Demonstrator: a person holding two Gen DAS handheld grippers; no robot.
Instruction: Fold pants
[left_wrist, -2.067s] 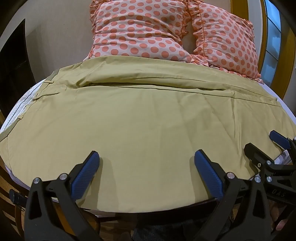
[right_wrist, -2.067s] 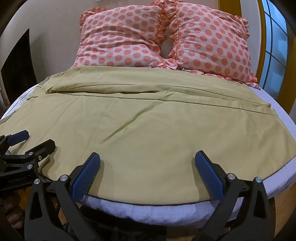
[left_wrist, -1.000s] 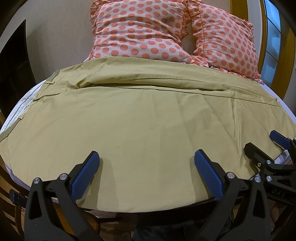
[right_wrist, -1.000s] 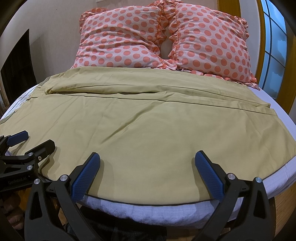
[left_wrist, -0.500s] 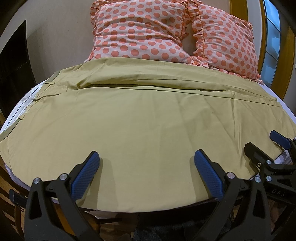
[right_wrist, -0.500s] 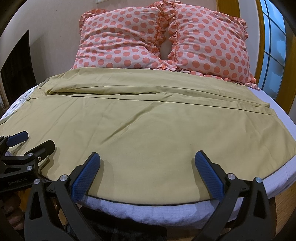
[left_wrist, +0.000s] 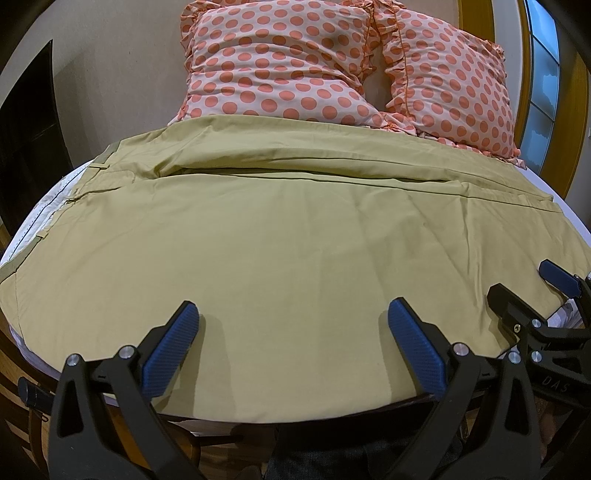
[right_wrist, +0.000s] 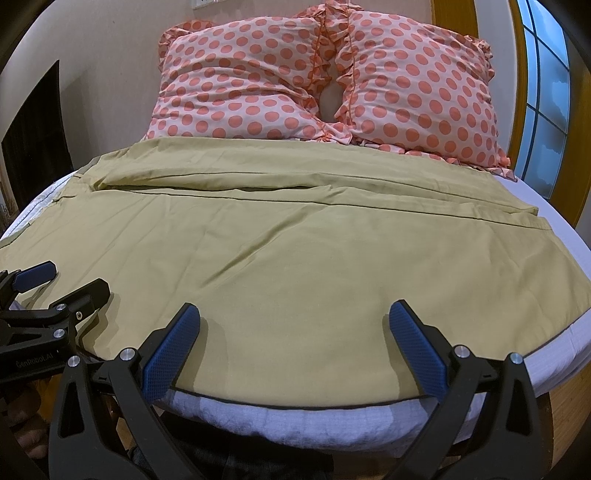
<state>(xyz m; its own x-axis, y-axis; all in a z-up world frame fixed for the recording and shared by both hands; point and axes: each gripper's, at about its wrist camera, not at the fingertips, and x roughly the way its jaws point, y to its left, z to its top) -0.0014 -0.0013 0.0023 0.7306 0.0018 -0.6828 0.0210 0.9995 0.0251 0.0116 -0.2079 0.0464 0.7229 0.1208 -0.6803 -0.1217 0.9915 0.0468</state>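
While pants (left_wrist: 295, 240) lie flat on bed (right_wrist: 554, 354) | L tool (left_wrist: 293, 334) wide open, empty | R tool (right_wrist: 293, 332) same

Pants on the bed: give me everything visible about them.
The pants are khaki-olive, thin woven cloth by the look, spread flat across the white mattress, waistband with belt loops at the left, leg hems at the right. One leg lies nearer, the other behind it, with a long seam between. Light creases only. Their far edge meets the polka-dot pillows. Both open tongs, left and right, hover at the near edge, gripping nothing.
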